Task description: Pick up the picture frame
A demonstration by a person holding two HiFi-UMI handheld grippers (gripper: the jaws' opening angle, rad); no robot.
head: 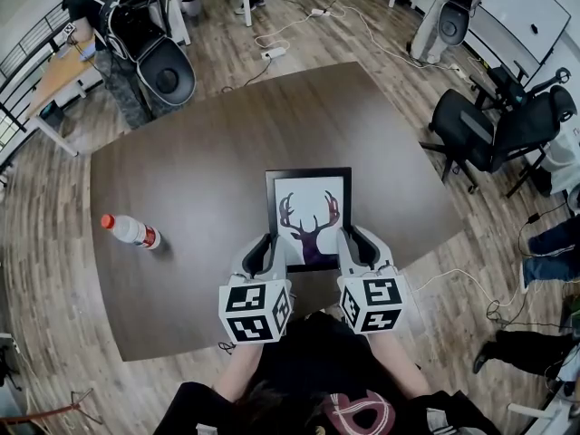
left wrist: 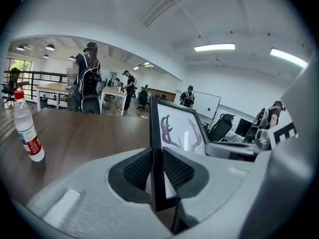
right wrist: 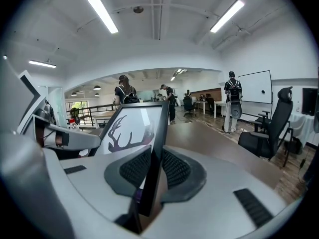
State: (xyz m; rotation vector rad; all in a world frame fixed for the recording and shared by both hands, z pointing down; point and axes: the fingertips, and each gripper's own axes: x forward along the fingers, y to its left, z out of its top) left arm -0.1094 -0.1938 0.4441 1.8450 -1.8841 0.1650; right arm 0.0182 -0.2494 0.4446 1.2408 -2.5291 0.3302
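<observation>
Table [head: 199, 152] w/ 1 pic frame [head: 308, 214], 1 bottle [head: 130, 231]

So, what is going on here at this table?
A person holds tongs in each hand and grips one picture frame with both. The left tongs are shut on its left edge and the right tongs on its right edge, both near the end closest to the person. The frame shows a deer-head print and is over the dark wooden table. A plastic bottle with a red cap stands apart, to the left.
</observation>
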